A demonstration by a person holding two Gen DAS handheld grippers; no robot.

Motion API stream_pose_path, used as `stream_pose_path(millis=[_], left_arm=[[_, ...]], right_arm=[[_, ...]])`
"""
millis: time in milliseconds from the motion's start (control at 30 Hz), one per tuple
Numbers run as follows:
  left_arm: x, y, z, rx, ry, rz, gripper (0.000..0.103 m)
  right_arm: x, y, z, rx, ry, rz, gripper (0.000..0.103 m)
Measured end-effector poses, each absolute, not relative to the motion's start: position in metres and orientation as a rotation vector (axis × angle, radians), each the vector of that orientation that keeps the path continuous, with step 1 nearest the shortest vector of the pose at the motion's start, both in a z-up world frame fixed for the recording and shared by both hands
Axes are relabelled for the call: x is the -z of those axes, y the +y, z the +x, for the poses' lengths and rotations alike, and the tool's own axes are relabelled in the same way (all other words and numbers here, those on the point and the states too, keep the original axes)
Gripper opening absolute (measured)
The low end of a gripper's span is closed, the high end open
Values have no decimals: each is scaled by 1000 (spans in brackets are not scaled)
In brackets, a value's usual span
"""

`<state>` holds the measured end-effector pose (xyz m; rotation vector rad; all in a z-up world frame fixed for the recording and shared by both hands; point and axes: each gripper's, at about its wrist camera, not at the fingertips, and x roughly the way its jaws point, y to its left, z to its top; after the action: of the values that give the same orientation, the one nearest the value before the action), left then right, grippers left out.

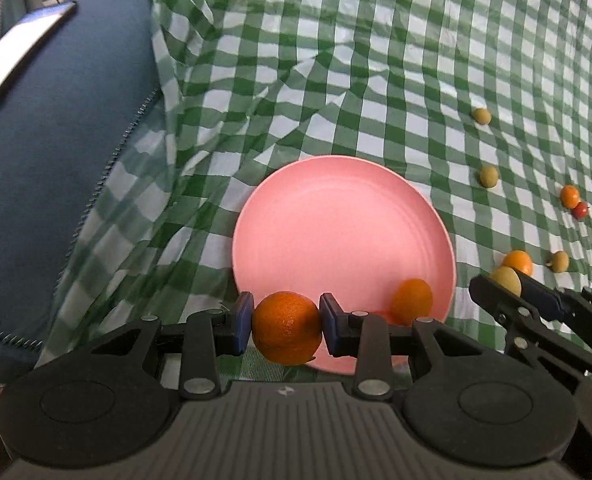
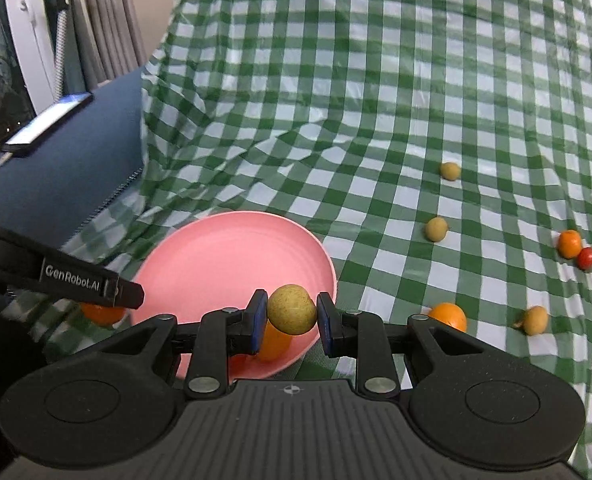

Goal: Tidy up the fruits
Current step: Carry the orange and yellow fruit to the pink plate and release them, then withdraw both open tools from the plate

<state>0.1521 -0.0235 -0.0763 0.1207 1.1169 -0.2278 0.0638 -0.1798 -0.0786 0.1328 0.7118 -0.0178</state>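
Both grippers hang over the near rim of the pink plate [image 1: 344,236], each with a fruit pinched between its blue pads. The left gripper [image 1: 287,326] is clamped on an orange [image 1: 287,328] at about six o'clock of the plate, right above the rim, so part of the fruit hangs outside it. The right gripper [image 2: 292,316] is closed on a yellow-green fruit [image 2: 292,309], at roughly five o'clock of the plate as its own camera sees it. Another small orange [image 1: 412,300] already lies in the plate near its five o'clock edge, close to both loads. To my eye the step is the drop into the plate, and doing it well means carrying each fruit further toward the plate's middle before letting go, since a release at the rim could send it rolling onto the green checked cloth [image 1: 376,60]. I would lower each one close to the plate, open the jaws slowly, and stagger the two releases so the fruits do not knock each other or the resting orange. The grippers sit close together, so they need room. Loose fruits remain on the cloth around three o'clock of the plate, among them a red one [image 2: 587,258] touching an orange.
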Motion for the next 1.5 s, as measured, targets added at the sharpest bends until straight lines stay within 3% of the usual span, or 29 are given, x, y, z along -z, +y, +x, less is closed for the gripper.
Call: stream_pose_path(millis=[367,400,433,467,500,533,600,900,1067,1500], left_arm=[[111,-38,184,262,1144,191,40],[111,-39,184,275,1138,199,46],[109,-40,185,286,1130,204,66],[105,-40,185,283,1120,206,79],[98,-39,185,264,1097,200,97],[90,-36,183,250,1061,185,103],[71,-28,175,250,1002,161,103],[52,11,96,79,1068,156,103],[51,21,64,62,1121,133,103],[2,16,0,122,902,158,103]], right_arm=[[113,-180,108,-10,781,109,28],[114,-180,110,-13,789,114,28],[115,-181,112,-14,793,121,28],[114,-182,114,-10,790,126,29],[110,-183,114,0,783,133,37],[106,-186,113,9,777,138,44],[95,-191,106,41,757,155,67],[68,-187,10,84,810,229,95],[48,-167,-28,70,748,186,99],[3,-140,-84,36,552,125,101]])
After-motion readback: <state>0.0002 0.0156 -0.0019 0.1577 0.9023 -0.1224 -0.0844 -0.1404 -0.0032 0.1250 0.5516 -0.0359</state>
